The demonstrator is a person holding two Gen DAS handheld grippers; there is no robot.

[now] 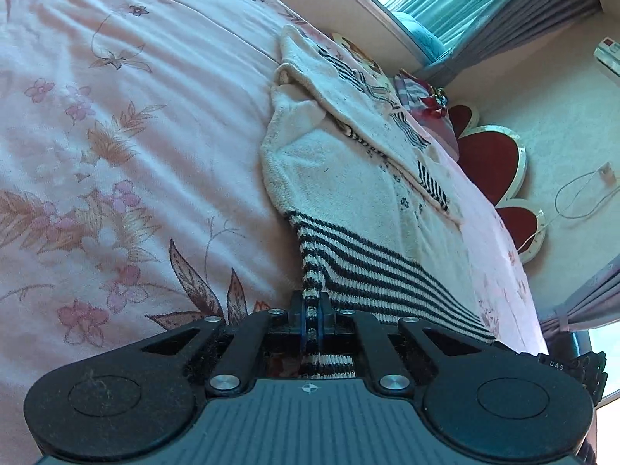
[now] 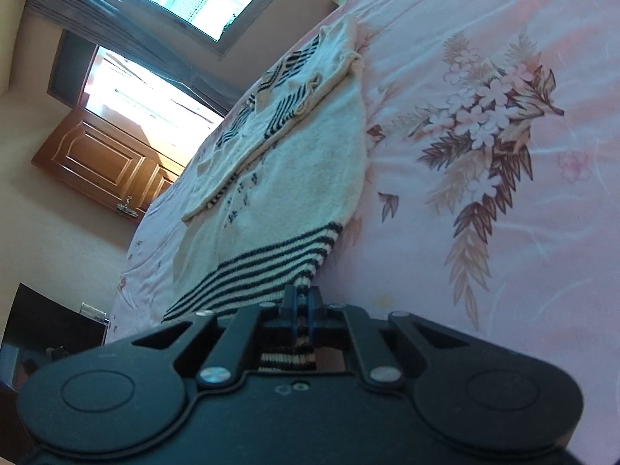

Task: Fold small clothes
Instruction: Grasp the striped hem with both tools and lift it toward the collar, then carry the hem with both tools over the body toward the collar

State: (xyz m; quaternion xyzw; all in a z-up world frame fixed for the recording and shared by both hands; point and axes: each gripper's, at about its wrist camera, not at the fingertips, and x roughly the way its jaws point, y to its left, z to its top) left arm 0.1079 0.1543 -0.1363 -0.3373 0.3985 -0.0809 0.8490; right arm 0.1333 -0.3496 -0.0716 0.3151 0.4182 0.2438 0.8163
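Note:
A small cream knitted sweater (image 1: 333, 170) with black stripes lies on the pink floral bedsheet (image 1: 116, 116), sleeves folded over its body. My left gripper (image 1: 310, 302) is shut on one corner of the striped hem (image 1: 372, 271). In the right wrist view the same sweater (image 2: 302, 162) stretches away from me, and my right gripper (image 2: 301, 302) is shut on the other corner of the striped hem (image 2: 263, 267). Both corners are raised a little off the bedsheet (image 2: 484, 155).
The red heart-shaped headboard (image 1: 492, 162) and a striped pillow (image 1: 410, 89) are past the sweater's far end. Windows with grey curtains (image 1: 515, 19) and a wooden door (image 2: 104, 159) stand beyond the bed. A white cable (image 1: 581, 201) lies on the floor.

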